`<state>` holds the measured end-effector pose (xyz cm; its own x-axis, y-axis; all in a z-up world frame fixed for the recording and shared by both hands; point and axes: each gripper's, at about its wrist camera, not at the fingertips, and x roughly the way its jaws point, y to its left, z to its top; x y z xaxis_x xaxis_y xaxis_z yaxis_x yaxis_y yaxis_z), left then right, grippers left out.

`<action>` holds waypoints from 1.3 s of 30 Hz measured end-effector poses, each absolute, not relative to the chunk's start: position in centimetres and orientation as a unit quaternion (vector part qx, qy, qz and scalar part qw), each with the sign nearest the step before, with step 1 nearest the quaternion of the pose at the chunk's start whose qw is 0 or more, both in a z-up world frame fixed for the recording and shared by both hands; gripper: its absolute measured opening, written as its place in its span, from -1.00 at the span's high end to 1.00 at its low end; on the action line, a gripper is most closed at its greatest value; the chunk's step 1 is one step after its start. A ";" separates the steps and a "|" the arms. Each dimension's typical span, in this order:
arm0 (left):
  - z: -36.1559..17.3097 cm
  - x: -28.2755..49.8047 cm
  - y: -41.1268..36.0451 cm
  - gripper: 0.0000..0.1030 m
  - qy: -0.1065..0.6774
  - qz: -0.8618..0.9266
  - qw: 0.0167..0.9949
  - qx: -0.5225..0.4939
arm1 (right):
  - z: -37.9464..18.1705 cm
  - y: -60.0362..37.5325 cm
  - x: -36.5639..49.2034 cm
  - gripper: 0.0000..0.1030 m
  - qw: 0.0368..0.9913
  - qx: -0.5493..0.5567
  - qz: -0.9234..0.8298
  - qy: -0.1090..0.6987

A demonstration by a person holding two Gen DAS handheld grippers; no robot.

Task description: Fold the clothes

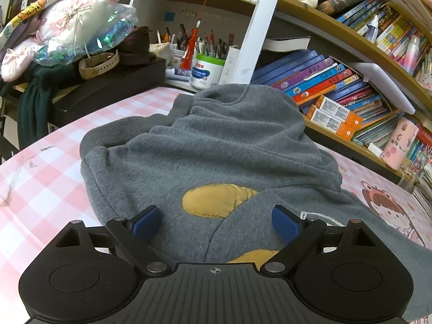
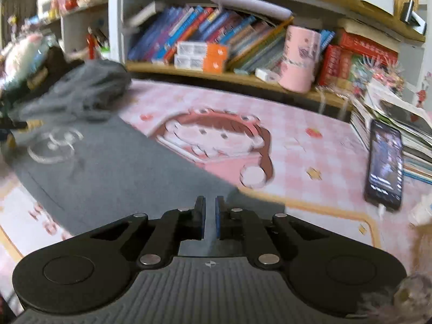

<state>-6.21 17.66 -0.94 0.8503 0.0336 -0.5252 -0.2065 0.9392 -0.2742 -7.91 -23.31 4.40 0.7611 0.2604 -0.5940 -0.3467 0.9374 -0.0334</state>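
**Inspector:** Broadly, your grey hoodie (image 1: 216, 145) lies on the pink checked table cover (image 1: 54, 167), bunched toward the bookshelf (image 1: 351, 86), with one flat part running out toward your right side. I judge it thick fleece: soft, limp, fairly weighty for cloth, not slippery. It will sag and drag, not hold a crease on its own.

**Operator:** And where do I take hold?

**Inspector:** At hems and edges, where the cloth is doubled and firm. Avoid the yellow patch (image 1: 216, 199) and the white drawstring (image 1: 318, 216); the cord would slip free.

**Operator:** My grippers?

**Inspector:** Your left gripper (image 1: 216, 222) hangs over the patch area with jaws spread wide, holding nothing. Your right gripper (image 2: 210, 216) has its jaws drawn nearly together at the edge of the grey flat part (image 2: 113, 172). That view is blurred; I cannot tell whether cloth is pinched.

**Operator:** Hazards?

**Inspector:** The phone (image 2: 384, 164) lies near your right side. Keep swinging cloth off it.
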 end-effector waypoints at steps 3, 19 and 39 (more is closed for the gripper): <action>-0.9 -6.2 17.7 -0.79 0.266 0.065 0.948 -0.163 | 3.4 -22.1 -7.6 0.89 0.921 -0.101 0.182 0.329; 0.1 -8.5 19.6 -0.75 0.229 0.079 0.952 -0.189 | 3.2 -24.7 -8.2 0.63 0.925 -0.045 0.175 0.333; -1.4 -6.6 25.8 0.70 0.254 0.147 0.914 -0.280 | 1.5 -24.4 -6.9 0.33 0.922 -0.009 0.187 0.340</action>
<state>-6.62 25.77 -1.41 0.8278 0.1272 -0.5464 -0.4116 0.7994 -0.4375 -6.90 -24.39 1.51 0.6988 0.3383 -0.6303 -0.3503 0.9301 0.1108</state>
